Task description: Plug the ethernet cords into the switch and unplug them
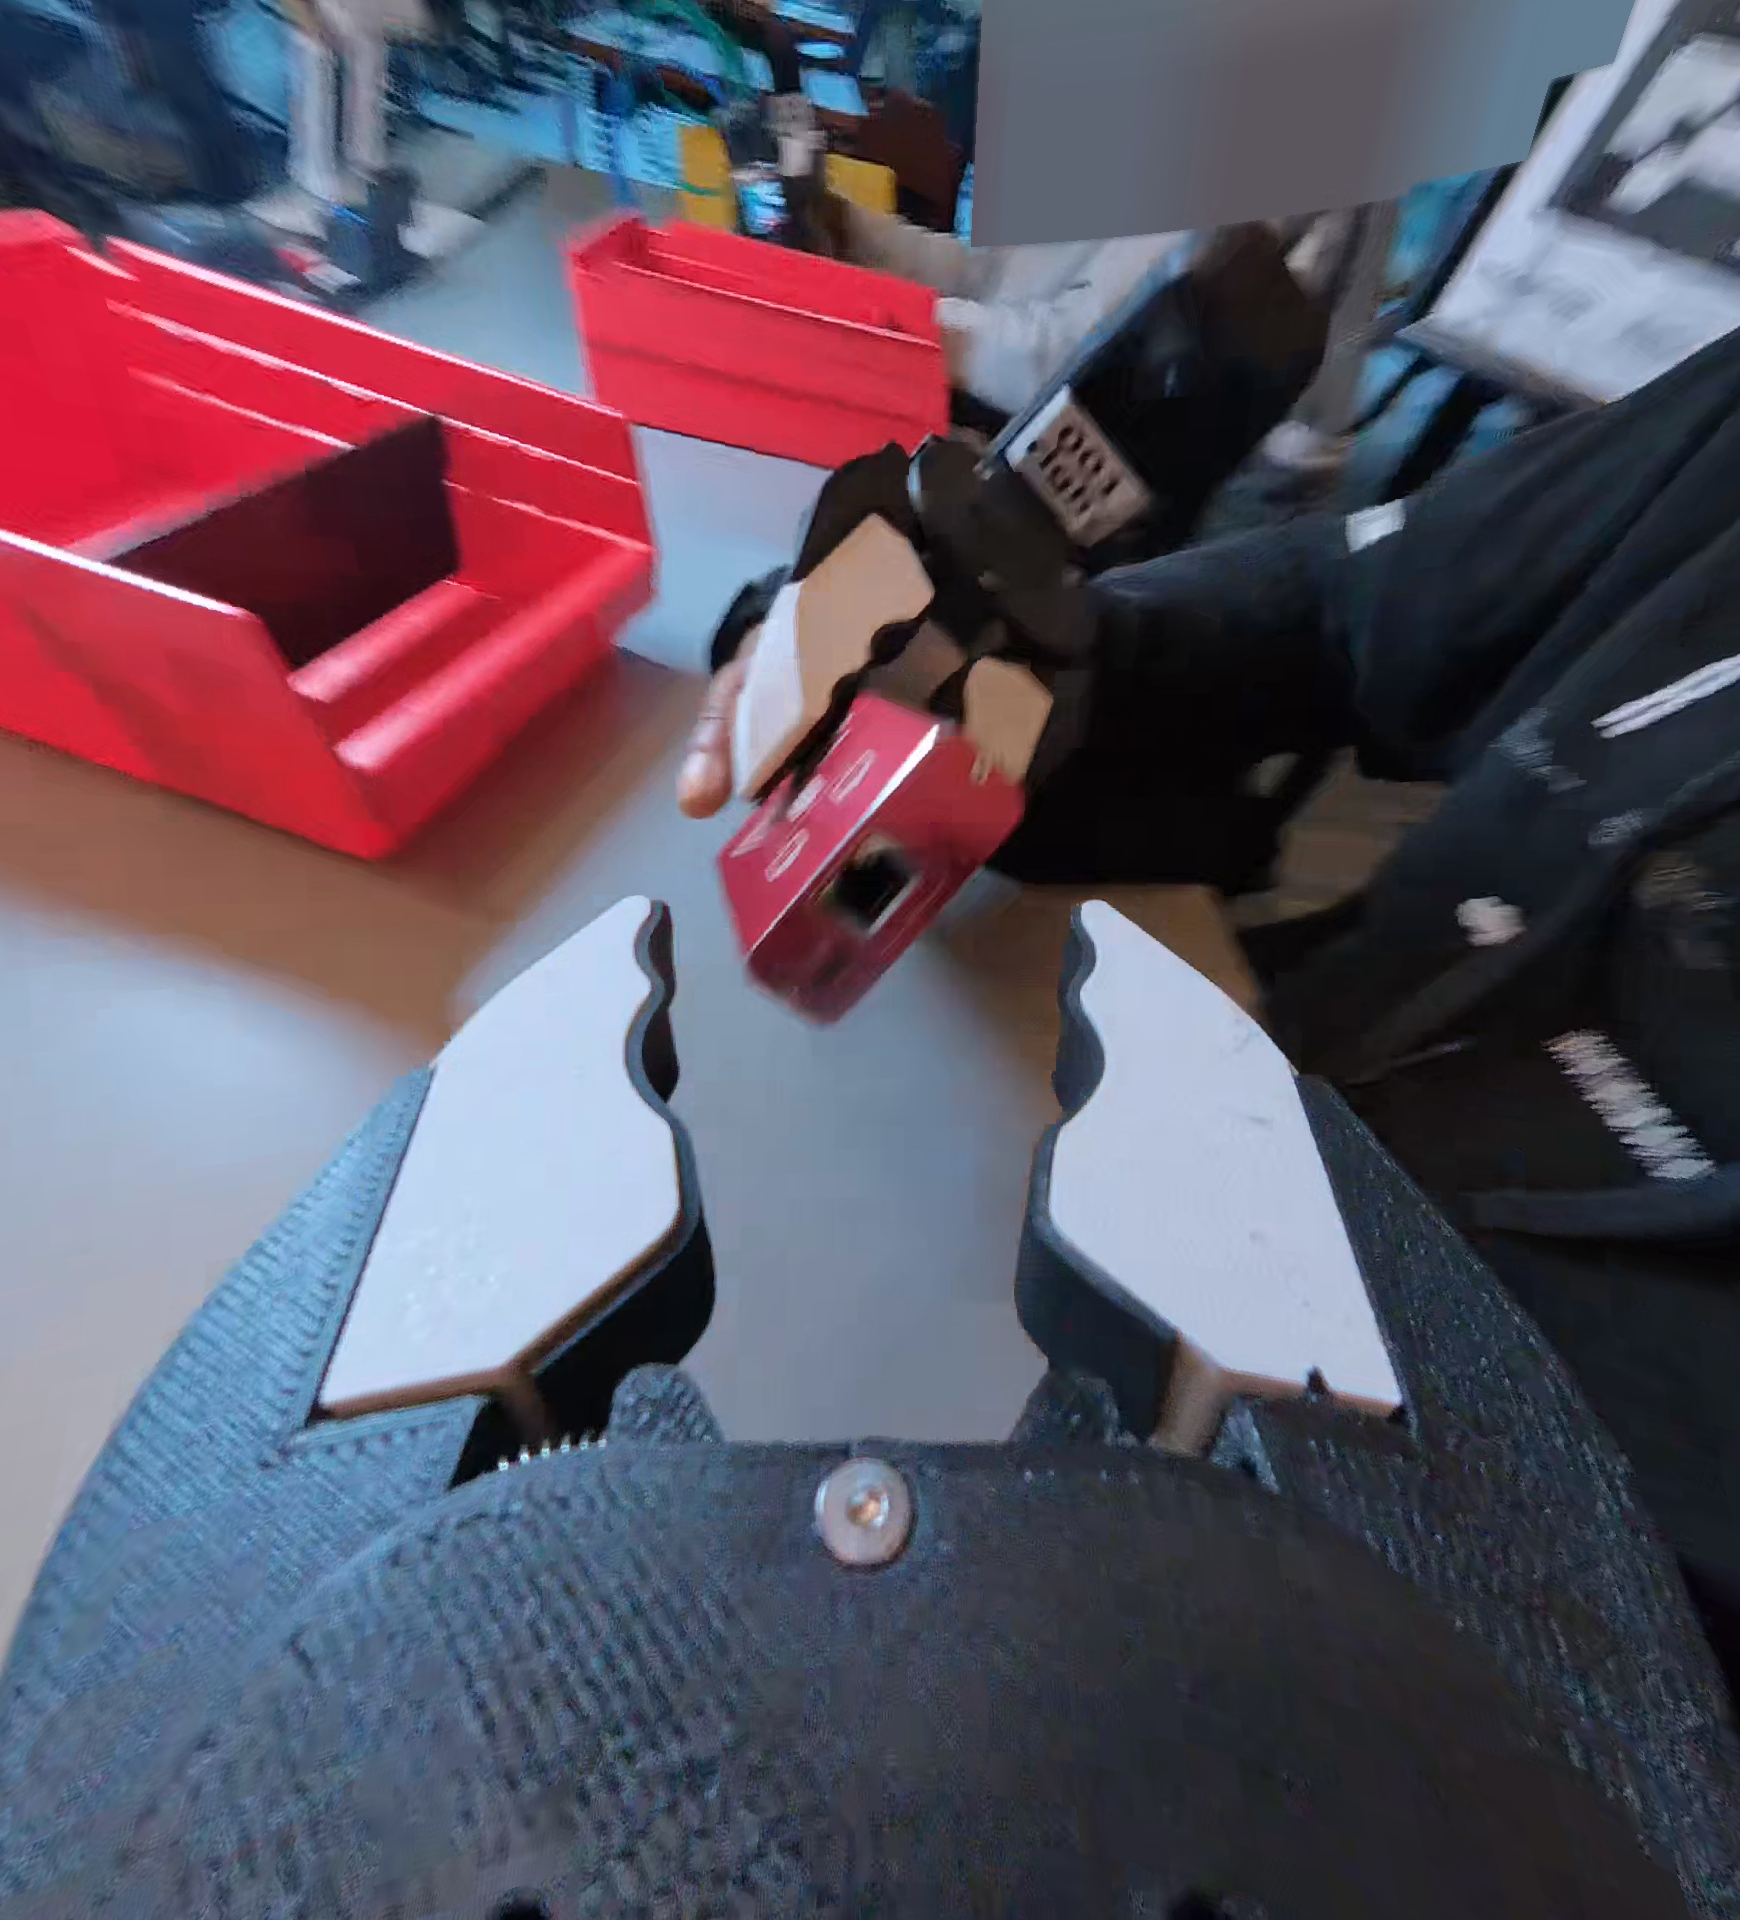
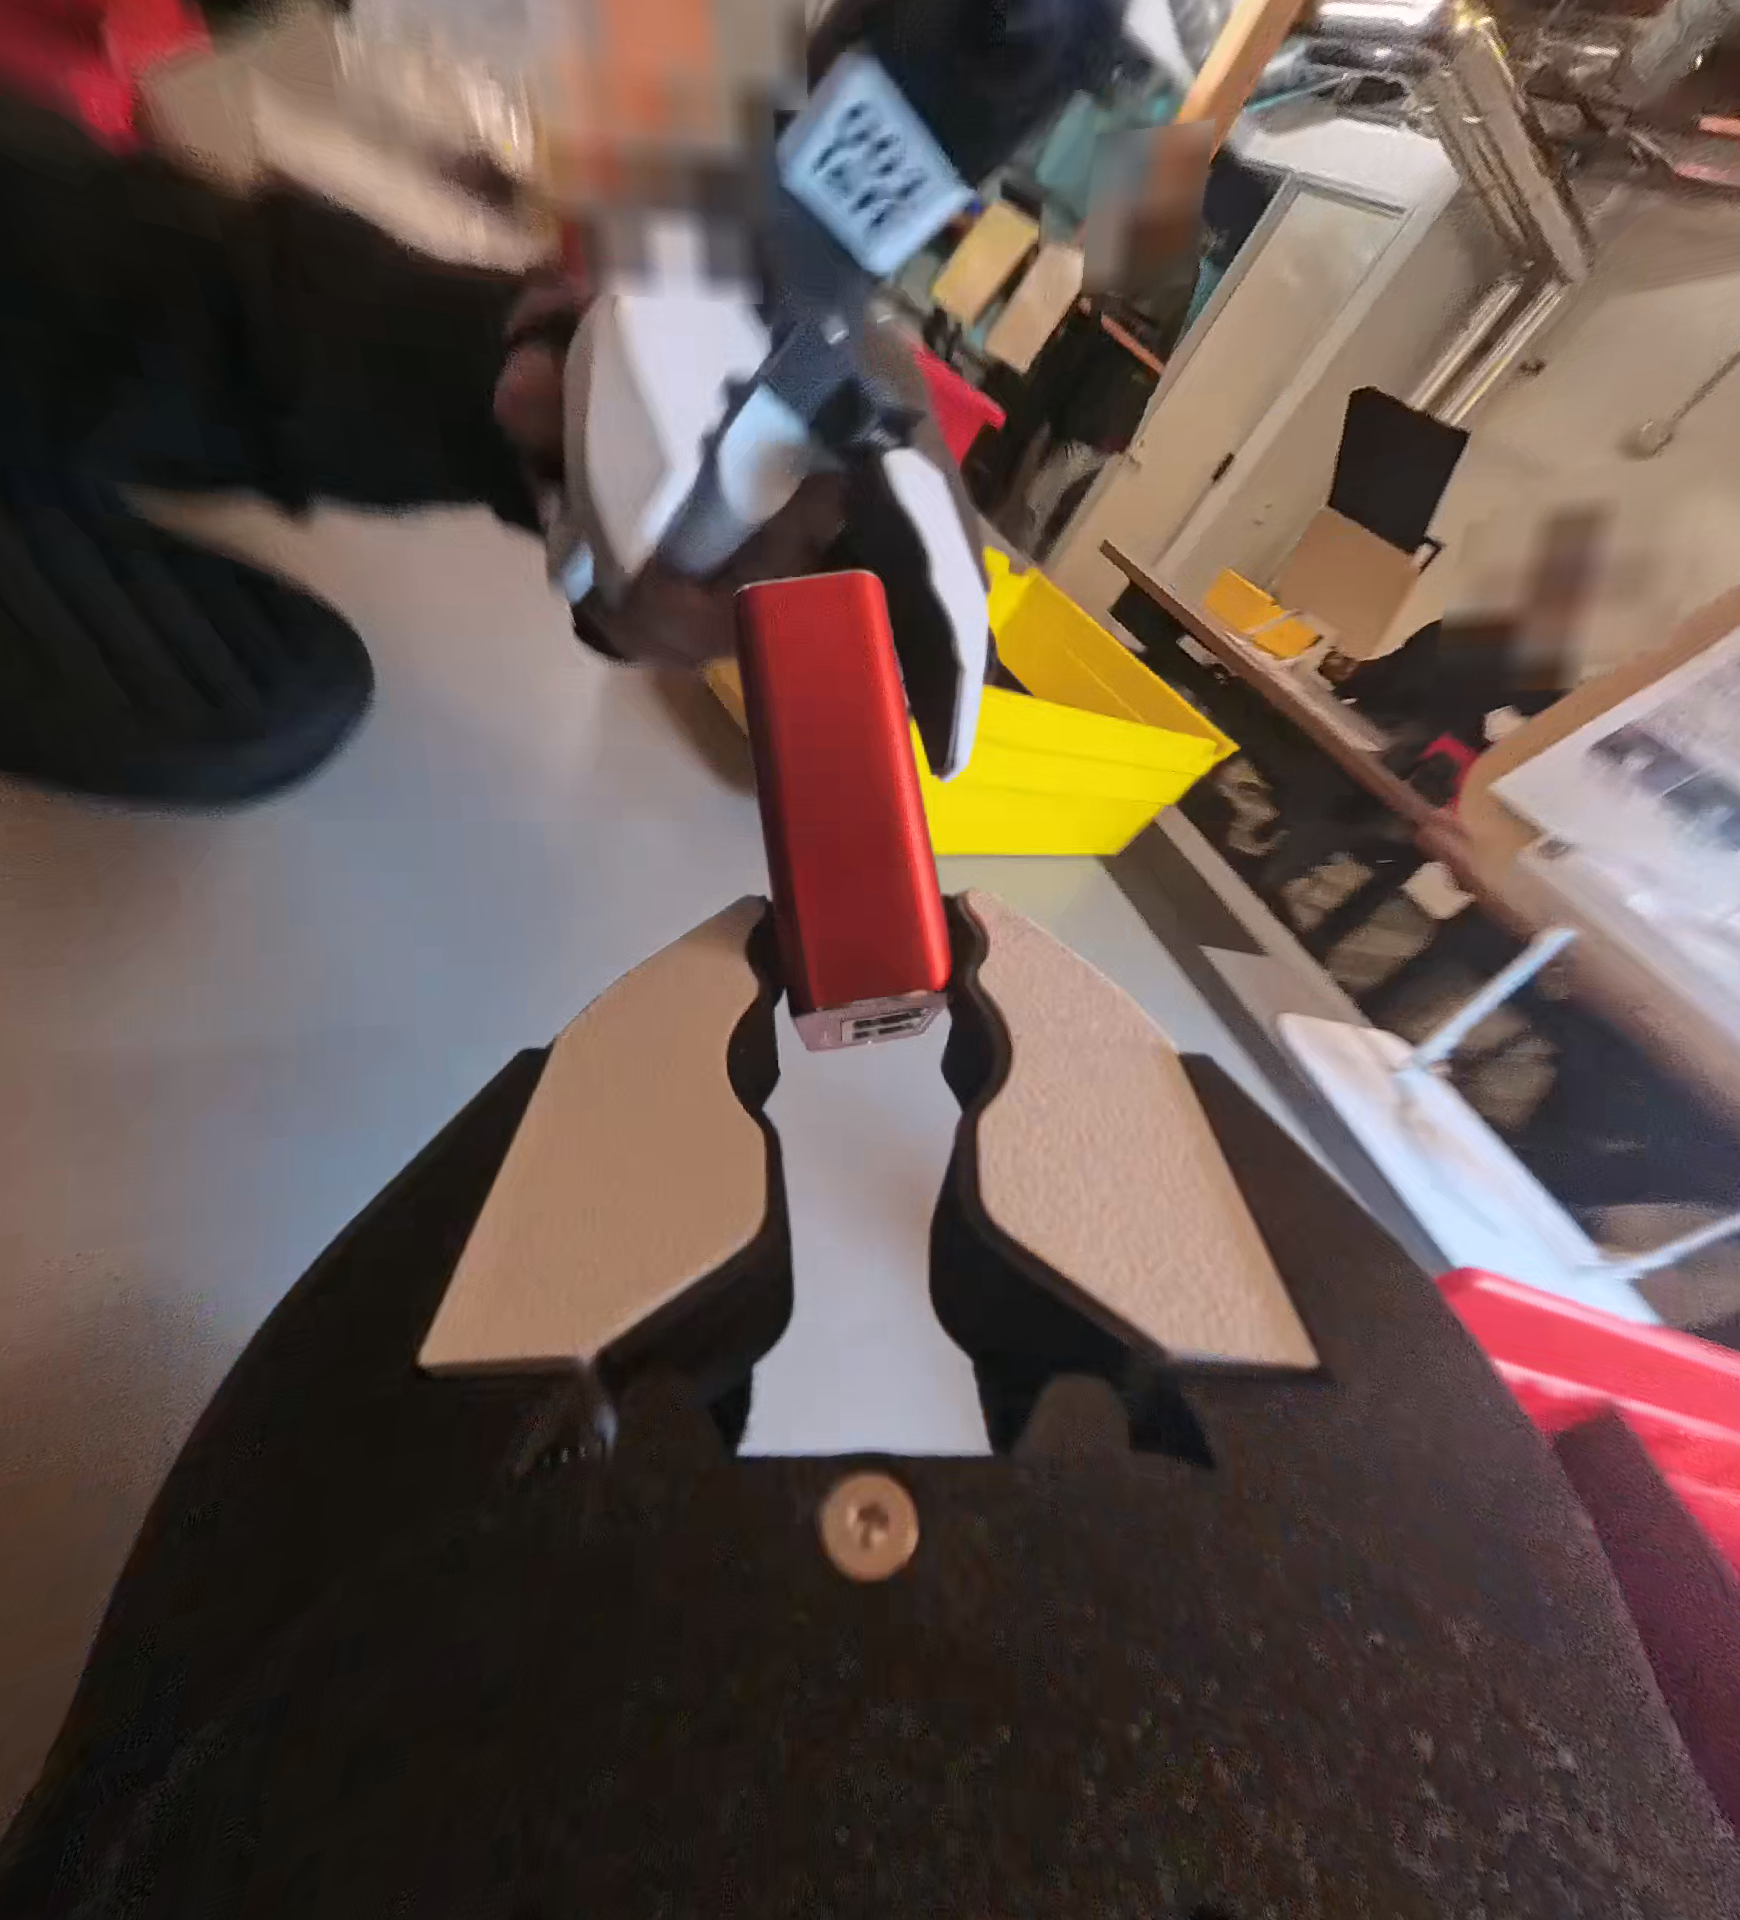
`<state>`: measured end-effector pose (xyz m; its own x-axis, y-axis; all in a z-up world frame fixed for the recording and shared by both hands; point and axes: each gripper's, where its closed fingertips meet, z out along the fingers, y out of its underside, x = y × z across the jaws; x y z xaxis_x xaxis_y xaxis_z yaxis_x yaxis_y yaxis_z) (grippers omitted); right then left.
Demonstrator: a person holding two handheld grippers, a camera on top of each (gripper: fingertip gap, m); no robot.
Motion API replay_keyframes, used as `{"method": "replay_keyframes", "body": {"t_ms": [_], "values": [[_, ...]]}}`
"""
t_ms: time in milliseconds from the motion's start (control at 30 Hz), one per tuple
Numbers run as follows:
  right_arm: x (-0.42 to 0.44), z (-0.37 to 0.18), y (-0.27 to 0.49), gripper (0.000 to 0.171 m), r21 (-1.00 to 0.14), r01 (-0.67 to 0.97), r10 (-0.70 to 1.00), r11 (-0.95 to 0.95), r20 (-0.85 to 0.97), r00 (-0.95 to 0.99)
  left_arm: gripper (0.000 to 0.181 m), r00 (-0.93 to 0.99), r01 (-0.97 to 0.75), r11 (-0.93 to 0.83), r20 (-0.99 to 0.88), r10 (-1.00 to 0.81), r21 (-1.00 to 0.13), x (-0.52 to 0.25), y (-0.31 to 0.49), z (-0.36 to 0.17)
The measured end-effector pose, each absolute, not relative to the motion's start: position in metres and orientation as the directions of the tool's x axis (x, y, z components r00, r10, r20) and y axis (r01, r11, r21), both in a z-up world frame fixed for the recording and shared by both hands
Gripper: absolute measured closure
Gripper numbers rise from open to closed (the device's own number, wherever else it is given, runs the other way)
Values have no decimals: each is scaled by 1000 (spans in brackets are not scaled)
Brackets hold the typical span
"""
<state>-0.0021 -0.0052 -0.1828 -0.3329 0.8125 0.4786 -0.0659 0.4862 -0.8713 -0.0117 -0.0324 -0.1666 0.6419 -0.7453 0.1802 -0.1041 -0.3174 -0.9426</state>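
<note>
My right gripper (image 2: 861, 935) is shut on one end of a small red metal switch (image 2: 840, 790) and holds it above the table, long side pointing away. In the left wrist view the switch (image 1: 876, 821) hangs tilted in the right gripper (image 1: 907, 727), with an empty port on its end facing my left gripper. My left gripper (image 1: 871, 925) is open and empty, just short of that end. It also shows in the right wrist view (image 2: 783, 530), open, behind the switch. No ethernet cord shows in either view.
A large red bin (image 1: 222, 582) sits on the table at left and a second red bin (image 1: 762, 332) behind it. A yellow bin (image 2: 1053, 748) stands near the table edge and a red bin (image 2: 1676, 1455) at lower right. A person's black sleeve (image 1: 1468, 644) reaches in from the right.
</note>
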Motion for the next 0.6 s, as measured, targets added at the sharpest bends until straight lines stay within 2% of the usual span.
{"method": "replay_keyframes", "body": {"t_ms": [100, 167, 233, 433, 600], "values": [[3, -173, -7, 143, -950, -89, 865, 298, 308, -395, 113, 722, -268, -252, -21, -691, -930, -13, -27, -182], [3, -175, -15, 143, -966, -69, 862, 248, 253, -440, 129, 730, -333, -191, -125, -671, -923, -7, -24, -186], [2, -181, -21, 144, -965, -32, 854, 259, 244, -459, 153, 704, -376, -157, -171, -689, -913, 0, -26, -191], [7, -178, -32, 144, -955, -20, 824, 296, 266, -500, 154, 650, -282, -90, -121, -751, -955, 5, -34, -190], [11, -185, -37, 125, -929, 19, 797, 369, 306, -520, 154, 625, -294, -69, -137, -769, -953, 7, -37, -195]]}}
